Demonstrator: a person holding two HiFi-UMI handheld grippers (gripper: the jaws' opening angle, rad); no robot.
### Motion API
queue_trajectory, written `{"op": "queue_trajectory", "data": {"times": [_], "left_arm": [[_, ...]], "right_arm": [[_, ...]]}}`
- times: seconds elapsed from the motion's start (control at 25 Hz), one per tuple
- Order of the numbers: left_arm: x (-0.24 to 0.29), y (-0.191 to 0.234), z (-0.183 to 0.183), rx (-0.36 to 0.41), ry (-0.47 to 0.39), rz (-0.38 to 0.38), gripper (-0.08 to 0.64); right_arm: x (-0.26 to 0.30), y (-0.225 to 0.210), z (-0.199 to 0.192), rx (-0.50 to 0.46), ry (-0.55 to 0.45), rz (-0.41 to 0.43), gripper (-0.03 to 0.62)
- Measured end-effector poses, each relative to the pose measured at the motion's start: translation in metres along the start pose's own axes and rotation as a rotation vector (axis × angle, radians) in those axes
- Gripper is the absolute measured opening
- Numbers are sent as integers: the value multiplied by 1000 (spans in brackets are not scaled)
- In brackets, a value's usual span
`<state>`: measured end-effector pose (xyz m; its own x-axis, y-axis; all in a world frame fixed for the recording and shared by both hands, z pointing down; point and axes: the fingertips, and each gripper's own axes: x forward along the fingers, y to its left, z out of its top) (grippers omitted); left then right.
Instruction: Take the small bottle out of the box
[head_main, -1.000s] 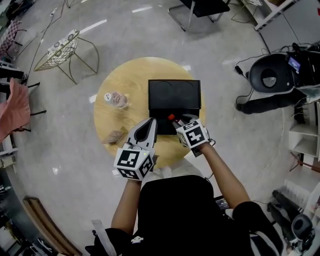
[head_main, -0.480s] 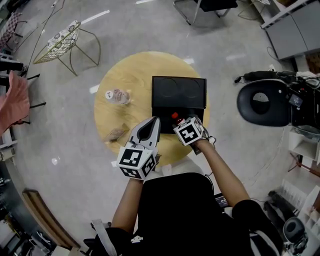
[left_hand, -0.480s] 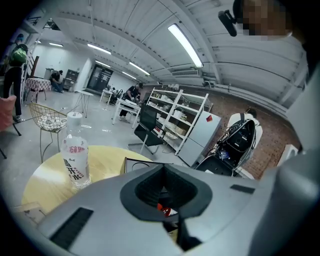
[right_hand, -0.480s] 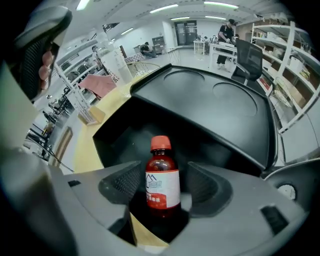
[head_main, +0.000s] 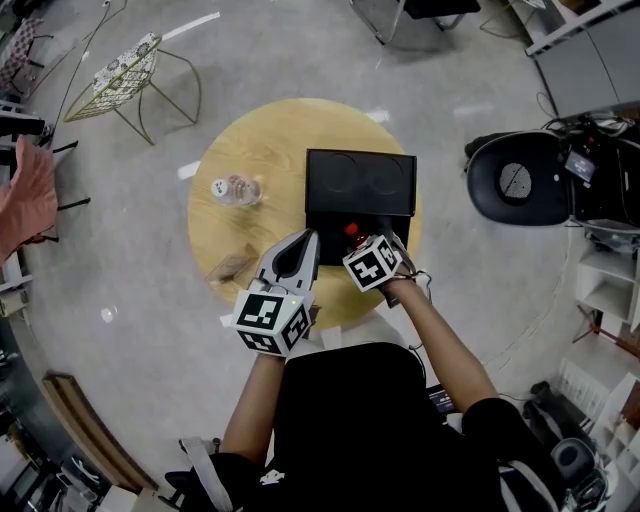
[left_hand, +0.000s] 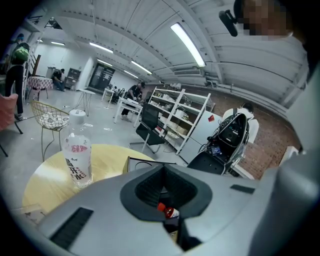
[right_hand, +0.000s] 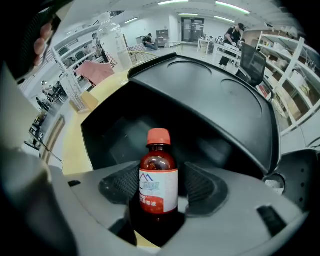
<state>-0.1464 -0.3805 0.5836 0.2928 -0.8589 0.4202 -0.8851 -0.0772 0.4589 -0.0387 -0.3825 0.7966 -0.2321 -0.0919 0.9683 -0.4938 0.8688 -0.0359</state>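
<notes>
Lowered and tipped more steeply than a second ago, the right gripper (right_hand: 160, 187) has just been opening its jaws. They now stand wide apart, with the one small brown bottle (right_hand: 158, 167), red-capped and upright, between the pads but not clamped. Around the fingertips rises the single black box (right_hand: 225, 110), its lid leaning back beyond them. The left gripper (left_hand: 163, 171), hardly shifted, has its jaws together and empty, just left of the box. Farther left, one clear water bottle (head_main: 232, 190) stands on the round wooden table (head_main: 260, 140). Grey polished floor (head_main: 470, 290) and one wire chair (head_main: 125, 85) lie beyond.
</notes>
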Motion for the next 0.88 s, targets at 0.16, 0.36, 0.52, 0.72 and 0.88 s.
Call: {"op": "queue_trajectory", "data": {"times": [0.16, 0.36, 0.52, 0.72, 0.88], "left_arm": [[-3, 20, -14, 2, -5, -5, 9], [0, -8, -7, 10, -8, -19, 9], [-3, -14, -21, 17, -16, -27, 9], [2, -2, 15, 9, -5, -22, 9], [12, 2, 40, 6, -2, -16, 9]], "right_arm": [[17, 10, 2, -12, -2, -10, 259], [2, 3, -13, -30, 2, -7, 218], [8, 7, -26, -30, -3, -14, 218], [-6, -8, 6, -32, 15, -8, 216], [-18, -22, 27, -53, 15, 18, 216]]}}
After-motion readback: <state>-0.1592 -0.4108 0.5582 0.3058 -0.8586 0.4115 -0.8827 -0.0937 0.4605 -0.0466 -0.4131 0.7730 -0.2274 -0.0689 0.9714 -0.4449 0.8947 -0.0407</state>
